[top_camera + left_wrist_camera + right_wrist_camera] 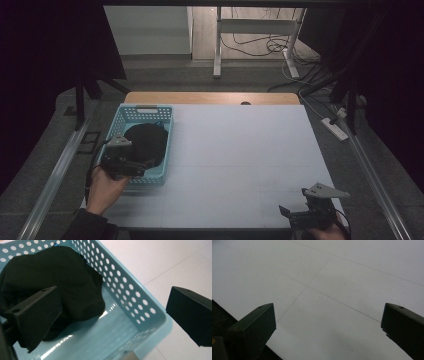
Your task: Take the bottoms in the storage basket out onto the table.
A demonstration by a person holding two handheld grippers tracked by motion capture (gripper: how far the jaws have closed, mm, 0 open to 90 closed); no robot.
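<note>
While the person's left hand (106, 187) holds the left tongs (134, 167) at the near end of the light-blue perforated basket (131, 114), the jaws stand wide apart and grip nothing. From the left gripper view one jaw sits inside the basket, over the edge of the black cloth (55, 277); the other jaw hangs outside the basket wall, above the white bench (175, 262). Can't tell if the inner jaw actually touches the cloth or just hovers over it.

Cloth: bunched in a dark heap, fills most of the basket, piled toward the far end. Bare blue floor of the basket shows at the near end, with glare on it. A bit of blue shows at the cloth's far edge, too small to tell what it is.

Basket: left side of the bench, long axis running away from the person, handle slot at the far wall.

Right tongs (295, 216): near right corner of the bench, well apart from the basket. Jaws wide open, nothing between them, with plain white bench surface with faint seam lines ahead. Grey three-cornered plate (325, 190) on top.

Wooden strip (210, 98) runs along the bench's far edge.
</note>
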